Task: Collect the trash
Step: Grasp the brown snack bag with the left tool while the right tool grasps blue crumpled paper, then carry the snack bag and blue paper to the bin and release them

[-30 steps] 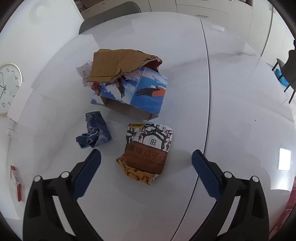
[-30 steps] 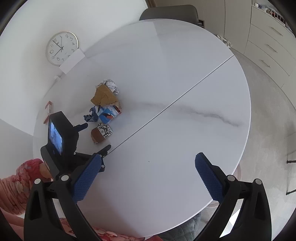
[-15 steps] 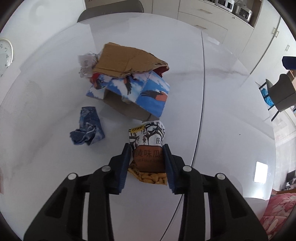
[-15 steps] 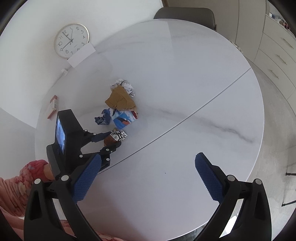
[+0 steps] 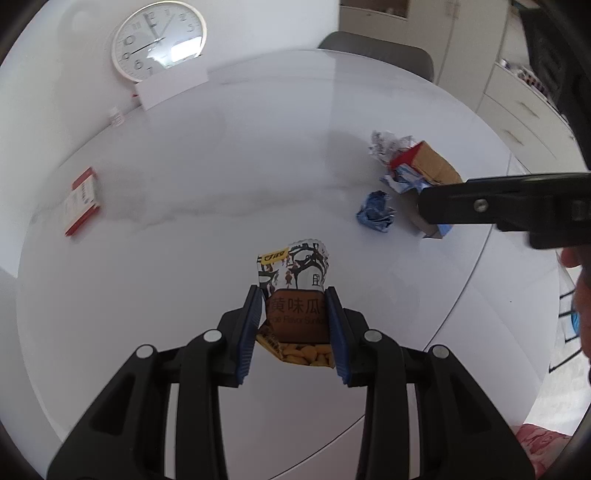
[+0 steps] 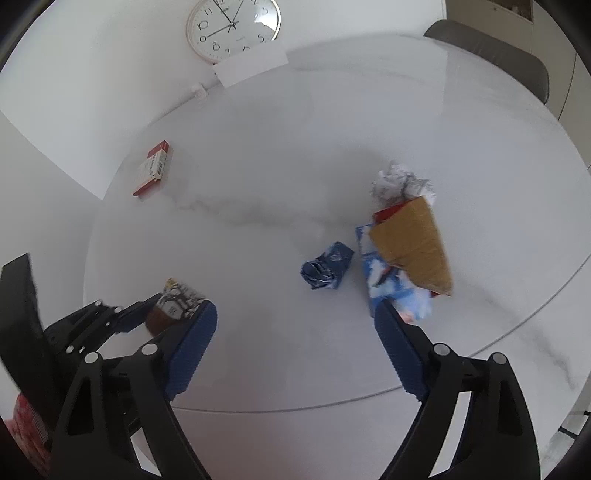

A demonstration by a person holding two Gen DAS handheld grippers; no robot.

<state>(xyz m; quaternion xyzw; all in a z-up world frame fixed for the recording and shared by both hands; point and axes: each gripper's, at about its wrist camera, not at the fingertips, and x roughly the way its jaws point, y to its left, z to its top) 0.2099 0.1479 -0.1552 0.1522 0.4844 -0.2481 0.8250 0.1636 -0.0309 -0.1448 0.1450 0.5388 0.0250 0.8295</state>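
My left gripper (image 5: 293,295) is shut on a brown and white snack packet (image 5: 297,299) and holds it above the white table (image 5: 184,184). The packet also shows in the right wrist view (image 6: 173,308). My right gripper (image 6: 295,314) is open and empty, above the table. Beyond it lie a crumpled blue wrapper (image 6: 327,269), a blue printed carton (image 6: 391,280) under a brown cardboard piece (image 6: 413,243), and a crumpled white paper (image 6: 400,182). The same pile shows at the right of the left wrist view, with the blue wrapper (image 5: 375,216) in front.
A red and white small box (image 6: 153,168) lies at the table's left edge, also seen in the left wrist view (image 5: 81,199). A wall clock (image 6: 232,26) and a white card (image 6: 251,64) stand at the back. A grey chair (image 6: 491,48) stands behind the table.
My left gripper shut on the snack packet and carried it left, away from the pile. My right gripper moved down and closer to the trash pile, still open.
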